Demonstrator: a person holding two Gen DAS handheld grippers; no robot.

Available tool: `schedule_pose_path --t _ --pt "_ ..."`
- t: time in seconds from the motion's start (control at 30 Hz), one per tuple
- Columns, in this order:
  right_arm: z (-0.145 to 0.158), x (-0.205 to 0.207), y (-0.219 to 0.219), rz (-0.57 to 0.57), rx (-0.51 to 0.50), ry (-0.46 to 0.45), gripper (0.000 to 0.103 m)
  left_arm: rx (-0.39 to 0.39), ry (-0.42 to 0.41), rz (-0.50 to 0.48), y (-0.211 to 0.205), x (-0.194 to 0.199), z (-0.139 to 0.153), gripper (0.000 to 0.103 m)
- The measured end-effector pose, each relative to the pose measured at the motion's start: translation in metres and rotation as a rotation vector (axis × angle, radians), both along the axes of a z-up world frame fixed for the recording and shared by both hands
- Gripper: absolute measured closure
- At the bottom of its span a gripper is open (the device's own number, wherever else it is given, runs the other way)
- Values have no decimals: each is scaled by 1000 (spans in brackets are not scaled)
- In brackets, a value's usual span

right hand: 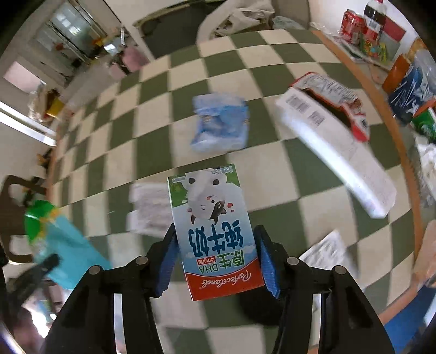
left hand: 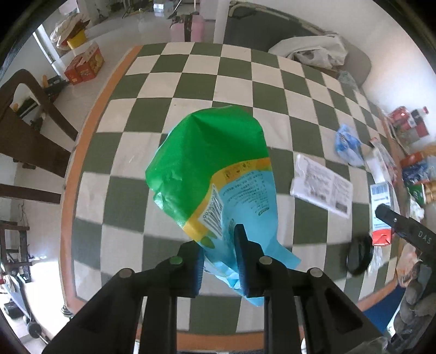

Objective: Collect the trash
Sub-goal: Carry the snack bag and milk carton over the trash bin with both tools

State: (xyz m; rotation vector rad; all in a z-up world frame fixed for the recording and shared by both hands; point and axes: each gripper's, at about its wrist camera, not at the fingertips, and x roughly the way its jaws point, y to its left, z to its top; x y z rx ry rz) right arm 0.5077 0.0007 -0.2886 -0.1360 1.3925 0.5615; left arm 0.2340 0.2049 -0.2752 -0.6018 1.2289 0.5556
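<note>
My left gripper (left hand: 219,245) is shut on a green, yellow and light-blue plastic bag (left hand: 215,168) and holds it above the checkered table (left hand: 152,89). My right gripper (right hand: 215,245) is shut on a milk carton (right hand: 212,228) with a cow picture and a red base, held above the table. The carton (left hand: 381,215) and the right gripper's finger also show at the right of the left wrist view. The bag (right hand: 54,234) shows blurred at the left of the right wrist view.
On the table lie a crumpled blue wrapper (right hand: 220,122), a long white box (right hand: 335,144), a white printed packet (left hand: 321,188), a black lid (left hand: 359,254) and papers (right hand: 327,253). Boxes and cans (right hand: 362,19) crowd the right edge. A dark chair (left hand: 24,130) stands left.
</note>
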Motion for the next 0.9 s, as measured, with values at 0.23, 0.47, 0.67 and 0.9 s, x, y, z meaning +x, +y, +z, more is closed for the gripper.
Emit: schedule_pose_path --t 0.23,0.47,0.67,0.9 --pt "21 -96 3 48 46 -12 48 -9 -83 -25 -23 -78 18 87" --pt "26 -224 -41 9 65 -31 49 -37 -118 -67 -52 -189 15 87" --pt "-6 -337 -72 -3 32 55 49 -121 -18 -49 -80 -278 -28 87" --pt "-100 -415 -101 7 -62 208 49 -209 137 0 -95 -316 -144 87"
